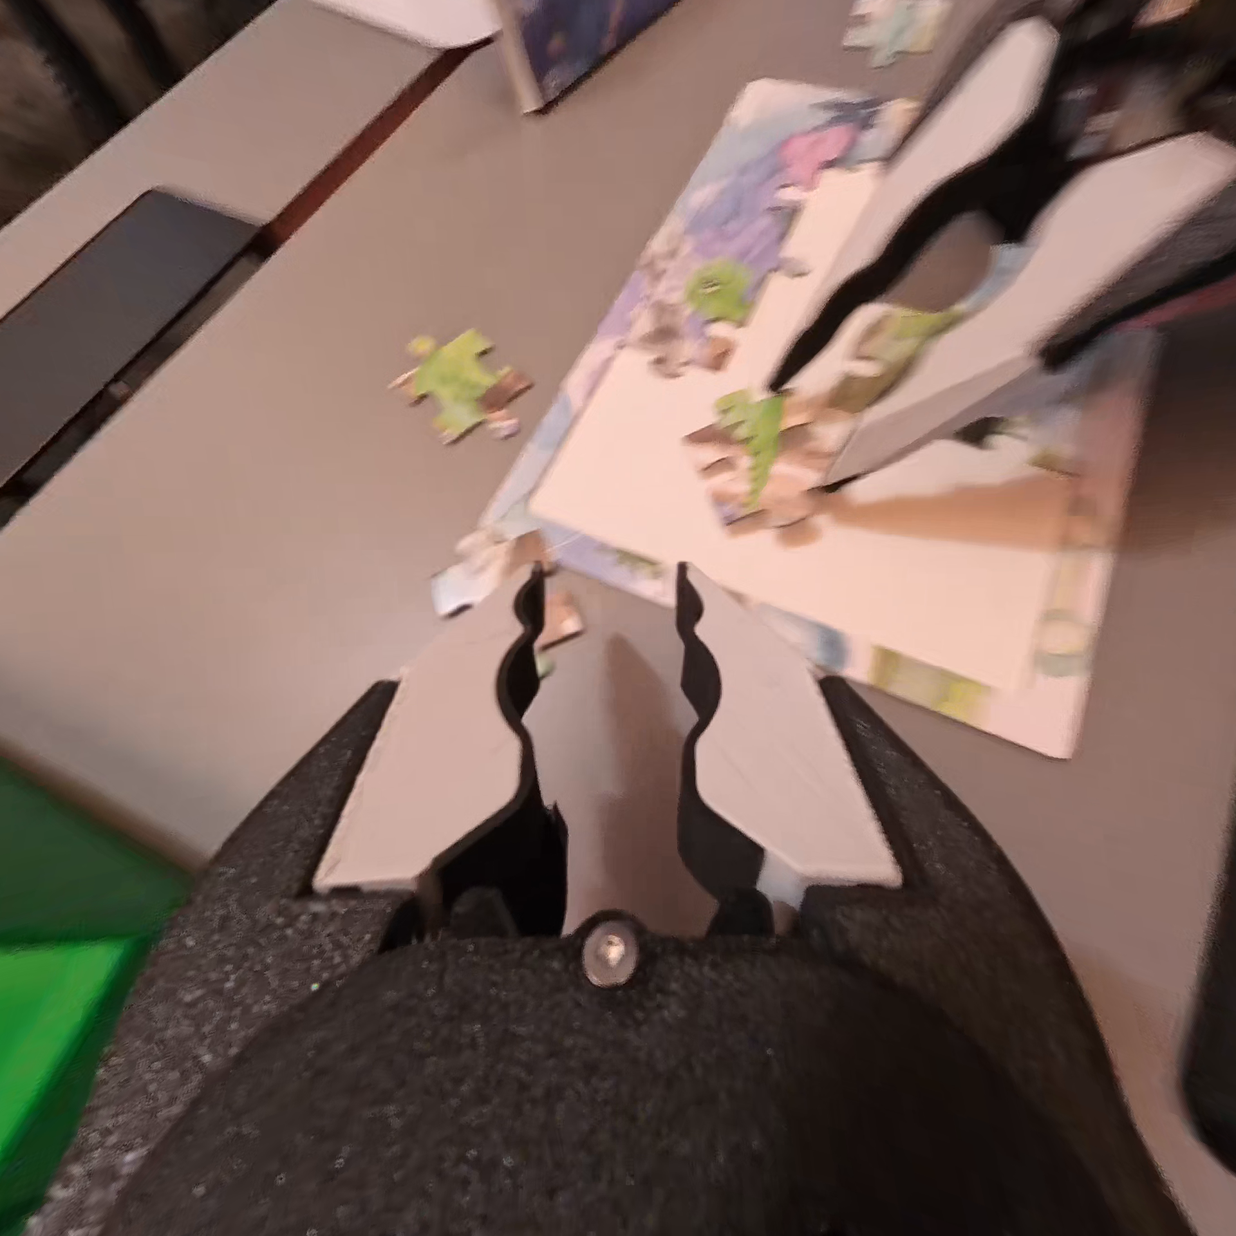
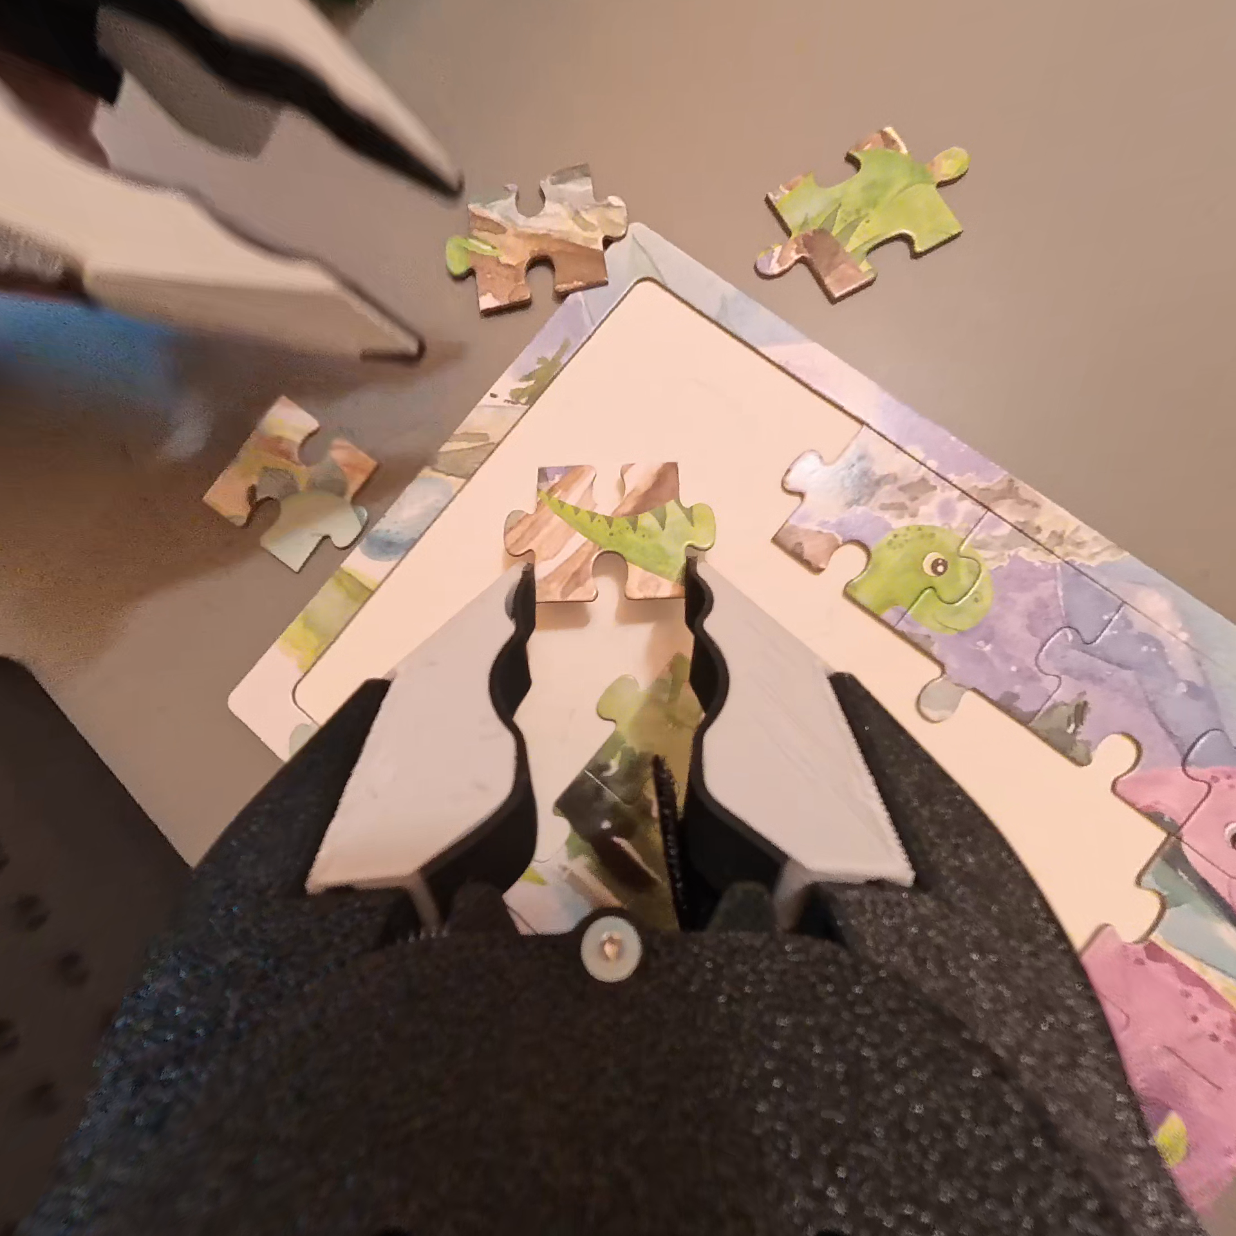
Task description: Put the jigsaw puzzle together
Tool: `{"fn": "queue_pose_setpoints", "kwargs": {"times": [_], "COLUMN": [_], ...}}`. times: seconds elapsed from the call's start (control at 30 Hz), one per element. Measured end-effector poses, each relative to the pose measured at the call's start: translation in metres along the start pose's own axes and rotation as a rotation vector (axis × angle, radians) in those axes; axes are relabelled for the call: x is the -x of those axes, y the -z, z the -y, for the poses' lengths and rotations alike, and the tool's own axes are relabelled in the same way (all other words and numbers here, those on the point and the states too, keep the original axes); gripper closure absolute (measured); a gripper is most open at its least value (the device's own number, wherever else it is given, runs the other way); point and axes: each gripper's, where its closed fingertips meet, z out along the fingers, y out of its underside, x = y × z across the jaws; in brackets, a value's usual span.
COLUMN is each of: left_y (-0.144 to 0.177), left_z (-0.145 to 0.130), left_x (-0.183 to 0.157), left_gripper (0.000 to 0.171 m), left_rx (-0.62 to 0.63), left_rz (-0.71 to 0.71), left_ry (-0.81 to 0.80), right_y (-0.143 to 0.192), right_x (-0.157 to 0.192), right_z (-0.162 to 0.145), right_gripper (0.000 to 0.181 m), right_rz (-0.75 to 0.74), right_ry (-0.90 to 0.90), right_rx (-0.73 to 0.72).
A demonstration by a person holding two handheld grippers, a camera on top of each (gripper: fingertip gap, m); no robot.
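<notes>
Three loose puzzle pieces (image 2: 543, 241) outside tray (image 2: 669, 374)

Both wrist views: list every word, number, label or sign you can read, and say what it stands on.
None can be read.
Box at the table's far edge: dark blue printed side, too blurred to show any writing.
Puzzle tray and the joined pieces: pictures only, no lettering.
Piece in the right gripper: picture only.
Loose pieces on the table: pictures only.
Left gripper: no markings.
</notes>
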Motion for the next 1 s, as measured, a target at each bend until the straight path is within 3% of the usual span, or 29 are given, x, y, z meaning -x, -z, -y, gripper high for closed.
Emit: {"fn": "queue_pose_setpoints", "kwargs": {"times": [0.1, 0.2, 0.37, 0.57, 0.67, 0.83, 1.0], "left_y": [-0.009, -0.022, -0.03, -0.034, -0.034, -0.031, -0.031], "left_z": [0.0, -0.004, -0.005, -0.01, -0.012, -0.011, -0.004], "left_x": [-0.043, -0.061, -0.061, -0.039, -0.037, -0.031, -0.05], "left_gripper": [0.144, 0.145, 0.157, 0.159, 0.159, 0.158, 0.158], "left_rx": [0.016, 0.046, 0.049, 0.081, 0.083, 0.091, 0.048], "left_rz": [-0.122, -0.127, -0.092, 0.03, 0.027, 0.066, -0.018], "left_ry": [-0.109, -0.177, -0.19, -0.209, -0.196, -0.206, -0.207], "right_y": [0.001, 0.0, -0.006, 0.0, 0.005, 0.023, 0.042], "right_x": [0.001, -0.001, 0.001, 0.01, 0.014, -0.011, -0.053], "right_z": [0.001, 0.004, 0.0, -0.011, -0.012, 0.003, 0.007], "right_gripper": [0.137, 0.137, 0.137, 0.143, 0.146, 0.149, 0.155], "right_rz": [-0.007, -0.01, 0.002, 0.07, 0.136, 0.108, 0.079], "right_ry": [-0.022, -0.051, -0.087, -0.086, -0.128, -0.14, -0.261], "right_rx": [-0.004, -0.006, 0.027, 0.041, 0.018, -0.085, -0.18]}}
